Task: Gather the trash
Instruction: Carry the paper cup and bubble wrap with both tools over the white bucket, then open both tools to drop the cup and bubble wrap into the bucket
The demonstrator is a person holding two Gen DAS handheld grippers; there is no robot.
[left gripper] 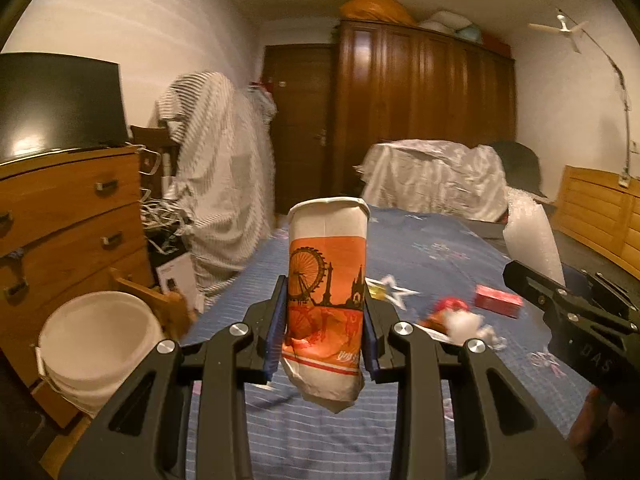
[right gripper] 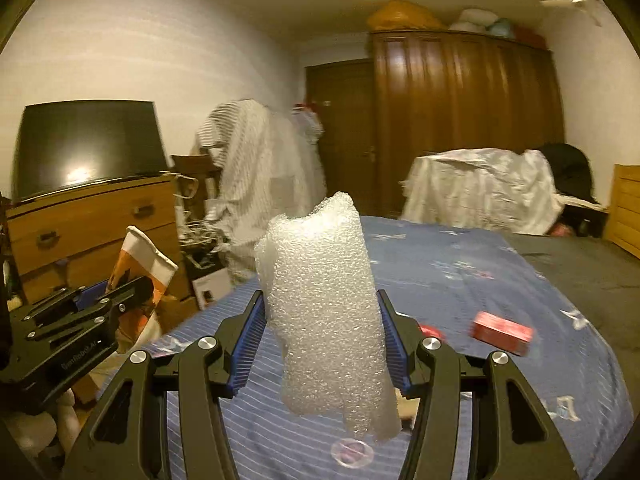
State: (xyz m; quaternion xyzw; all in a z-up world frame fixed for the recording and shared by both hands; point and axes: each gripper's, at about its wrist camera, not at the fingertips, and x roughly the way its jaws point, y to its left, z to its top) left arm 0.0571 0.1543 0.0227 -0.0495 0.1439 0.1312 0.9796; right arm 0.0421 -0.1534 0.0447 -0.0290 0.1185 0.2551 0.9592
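Bedroom: a bed with a blue striped cover (left gripper: 420,248) serves as my landmark. My left tongs (left gripper: 326,326) are clamped on a crumpled orange-and-white paper cup (left gripper: 326,280), held upright above the bed's near end. My right tongs (right gripper: 322,340) are clamped on a roll of white bubble wrap (right gripper: 328,312), likewise above the bed. A small red cardboard box (right gripper: 502,332) lies on the cover. A round white plastic bucket (left gripper: 96,340) stands left of the bed.

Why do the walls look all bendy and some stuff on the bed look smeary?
Both views use fisheye lenses, so the edges curve. In the left wrist view, the crushed orange-and-white paper cup is sharp, while the small red box on the blue bedspread is blurred. In the right wrist view, the dark television screen shows lamp glare.
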